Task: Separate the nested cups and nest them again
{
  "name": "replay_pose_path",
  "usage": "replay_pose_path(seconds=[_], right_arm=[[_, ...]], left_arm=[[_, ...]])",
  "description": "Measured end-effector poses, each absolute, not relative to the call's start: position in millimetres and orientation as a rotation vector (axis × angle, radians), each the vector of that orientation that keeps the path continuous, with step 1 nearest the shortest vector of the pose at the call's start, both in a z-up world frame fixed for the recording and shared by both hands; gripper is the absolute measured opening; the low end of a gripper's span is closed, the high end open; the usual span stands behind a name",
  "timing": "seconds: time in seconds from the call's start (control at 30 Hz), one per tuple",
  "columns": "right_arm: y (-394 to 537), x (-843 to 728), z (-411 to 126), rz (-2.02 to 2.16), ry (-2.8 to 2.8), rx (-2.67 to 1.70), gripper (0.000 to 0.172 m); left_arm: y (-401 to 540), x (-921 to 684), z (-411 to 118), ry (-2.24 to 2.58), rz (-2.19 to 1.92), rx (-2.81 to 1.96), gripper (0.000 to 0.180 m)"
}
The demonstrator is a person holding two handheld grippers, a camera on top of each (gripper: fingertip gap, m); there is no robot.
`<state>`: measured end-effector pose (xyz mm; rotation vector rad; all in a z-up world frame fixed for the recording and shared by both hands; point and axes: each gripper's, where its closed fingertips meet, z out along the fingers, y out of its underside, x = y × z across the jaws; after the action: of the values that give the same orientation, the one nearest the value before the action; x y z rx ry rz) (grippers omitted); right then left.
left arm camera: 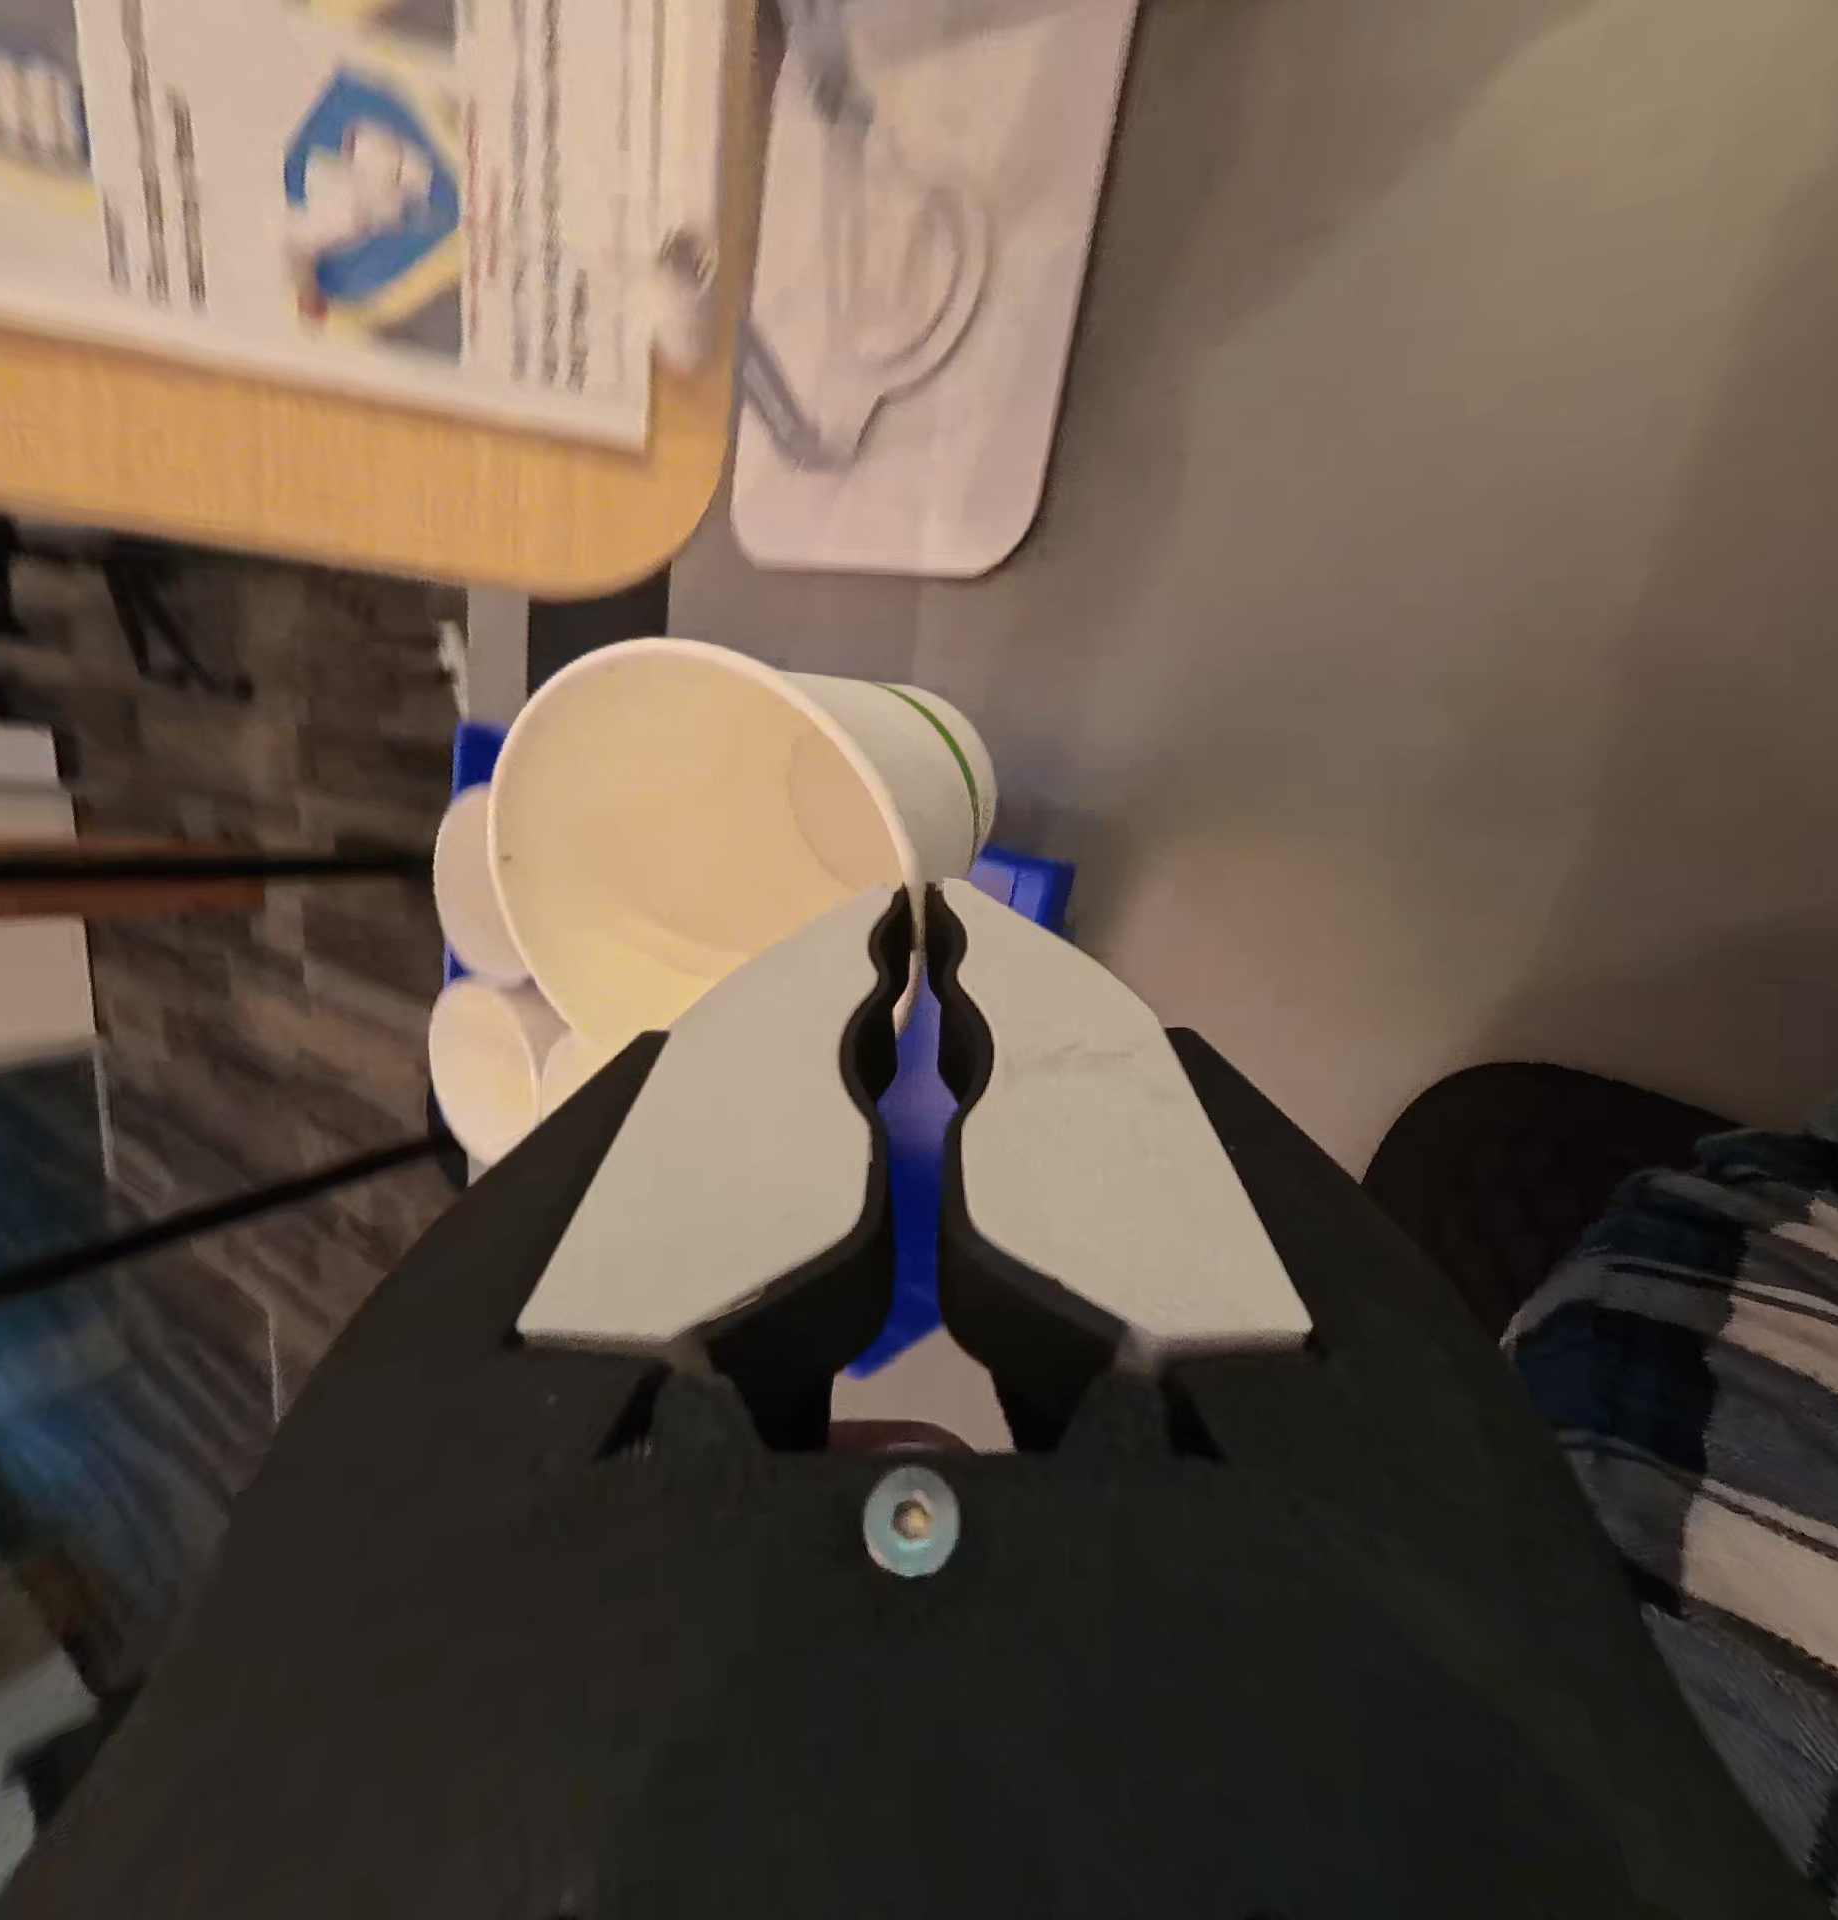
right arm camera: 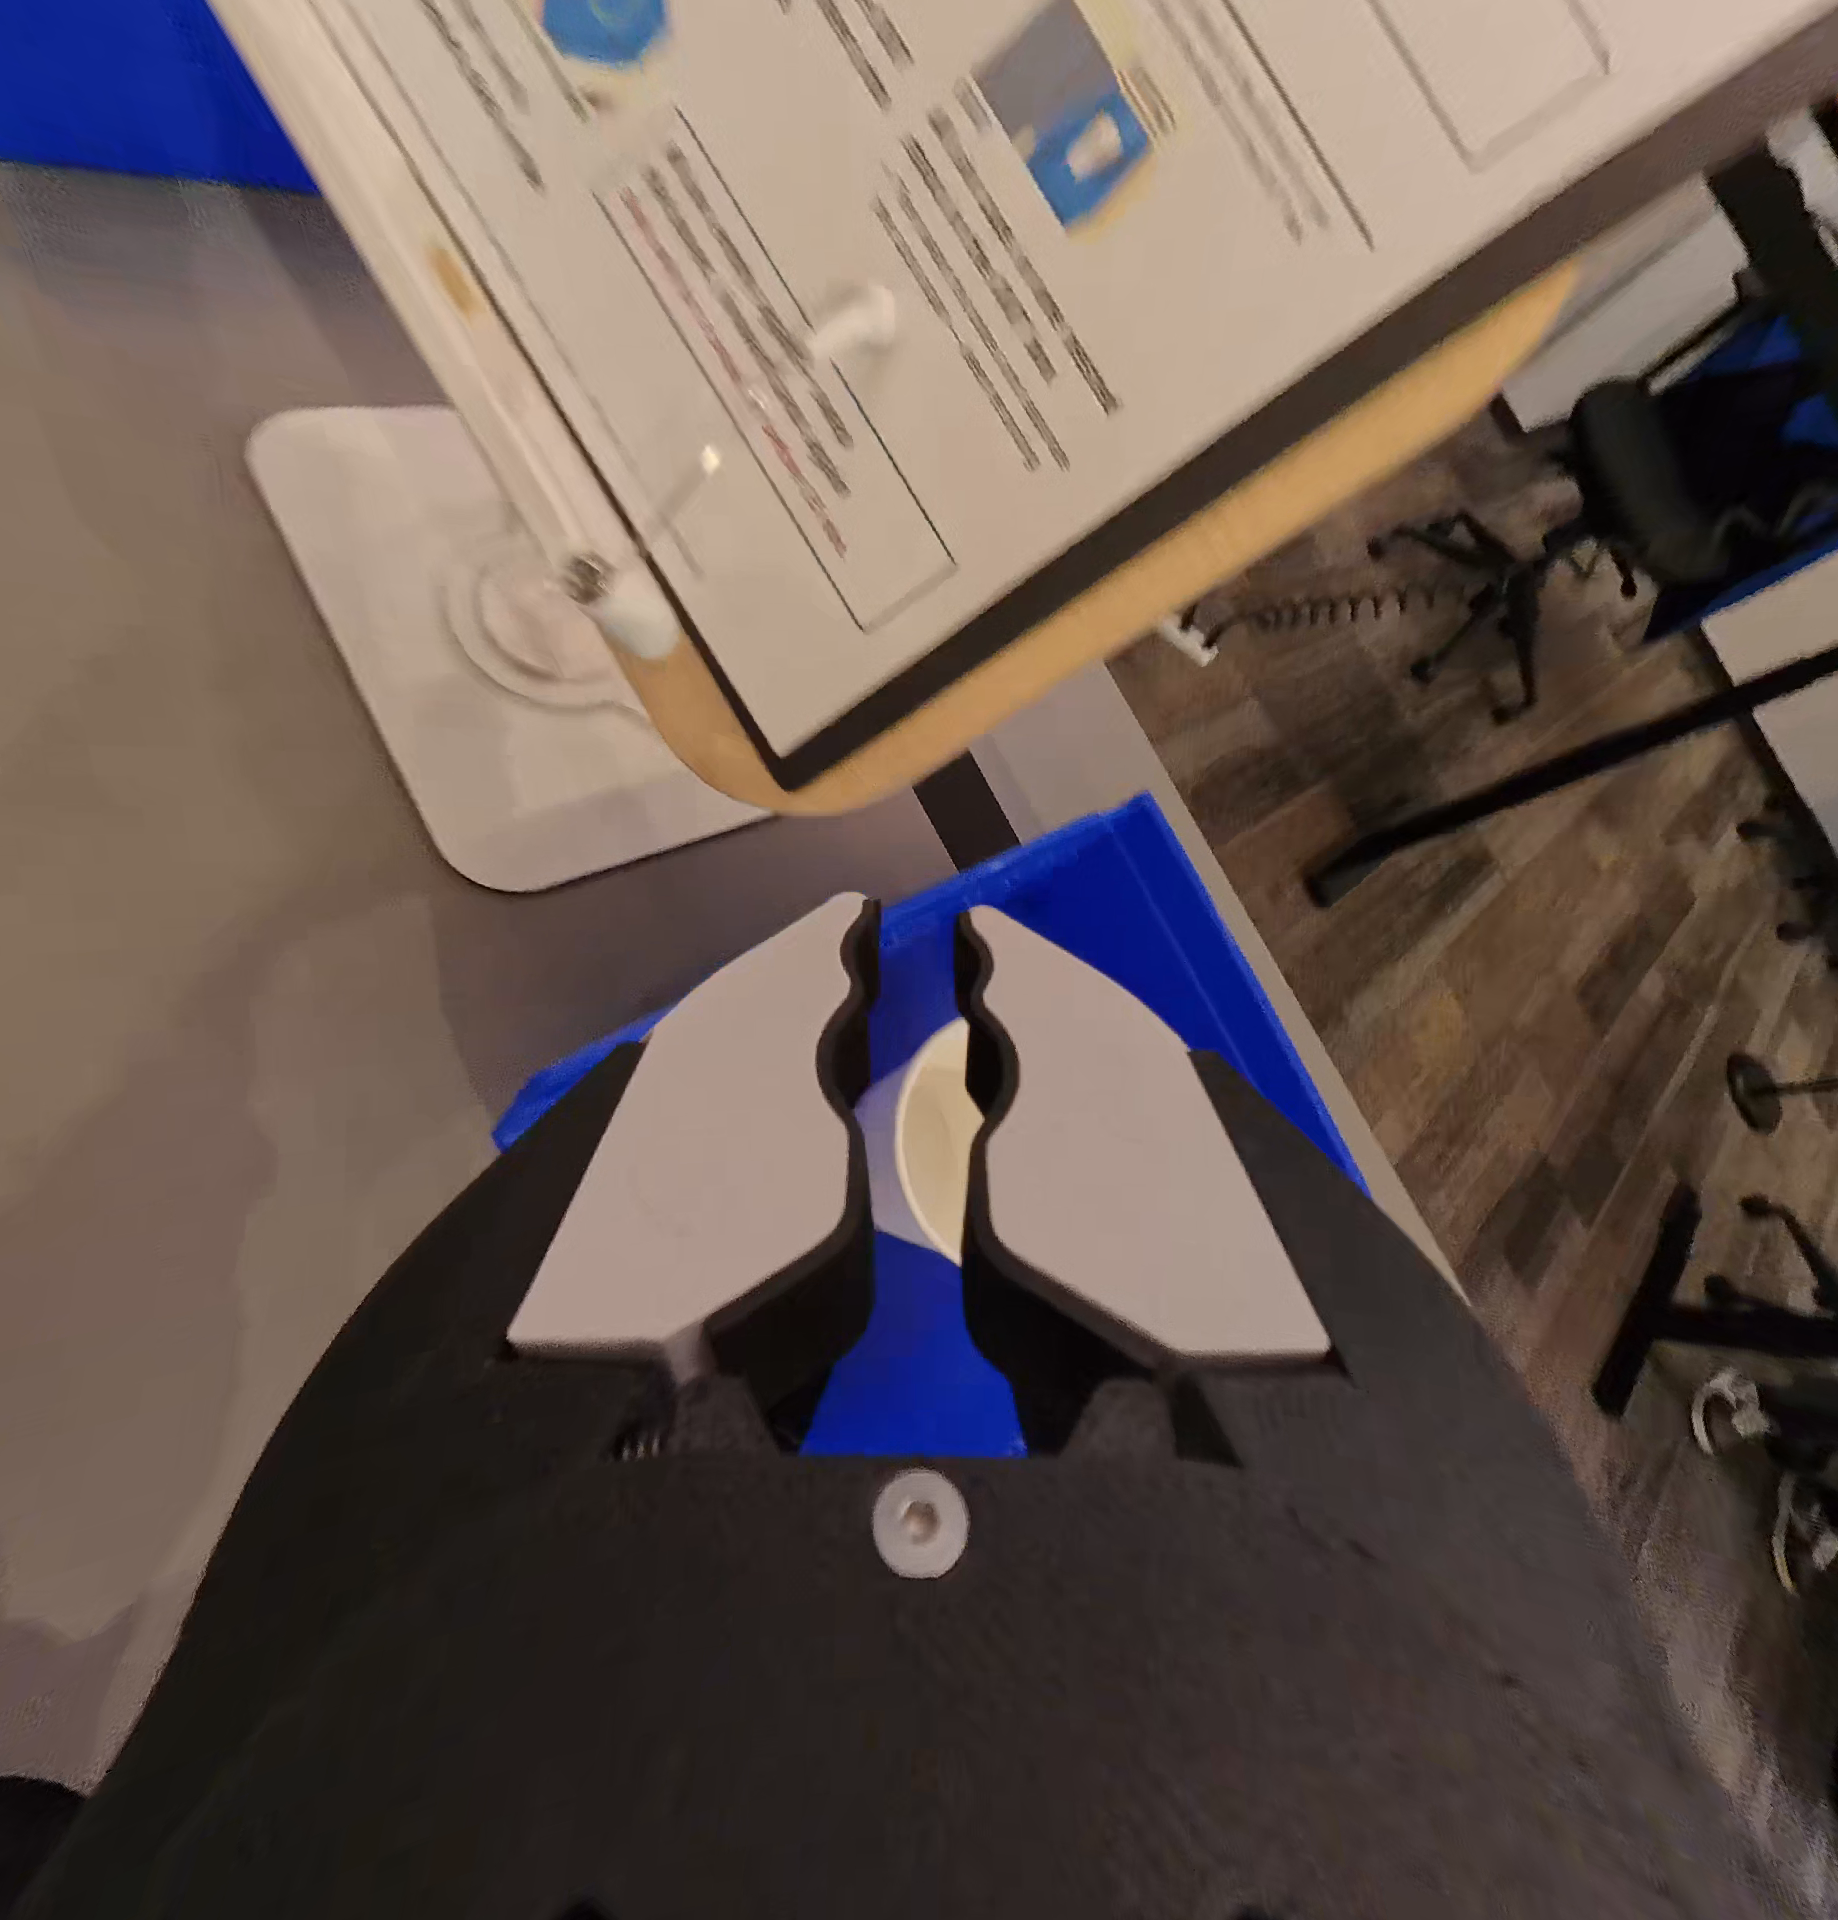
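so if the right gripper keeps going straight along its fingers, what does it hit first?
Probably the blue bin. The right gripper is open and empty, and its tips point at the bin's far wall. A white cup lies lower in the bin, seen between the fingers; depth is unclear, so it may brush that first.

Right tool (right arm camera: 915,920) gapes bare above blue bin (right arm camera: 1154,935).

My left gripper (left arm camera: 916,902) and right gripper (right arm camera: 915,920) look alike — matte black bodies, pale grey fingers (left arm camera: 749,1132) lined with wavy black pads — one silver screw (right arm camera: 919,1524) at each centre.
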<state>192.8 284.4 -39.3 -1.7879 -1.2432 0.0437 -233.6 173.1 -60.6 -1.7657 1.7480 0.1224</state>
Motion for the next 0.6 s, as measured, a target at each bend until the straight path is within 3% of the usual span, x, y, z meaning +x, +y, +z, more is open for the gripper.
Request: replay_pose_path(seconds=[0.3, 0.6], right_arm=[[219.3, 93.9, -21.2, 0.389, -1.499, -1.399, 0.013], [137.1, 0.9, -54.7, 0.835, -1.748, -1.104, 0.036]], left_arm=[[138.1, -136.2, -85.9, 2.147, -0.227, -1.369, 0.002], [100.2, -66.4, -129.5, 2.394, -0.661, -1.109, 0.002]])
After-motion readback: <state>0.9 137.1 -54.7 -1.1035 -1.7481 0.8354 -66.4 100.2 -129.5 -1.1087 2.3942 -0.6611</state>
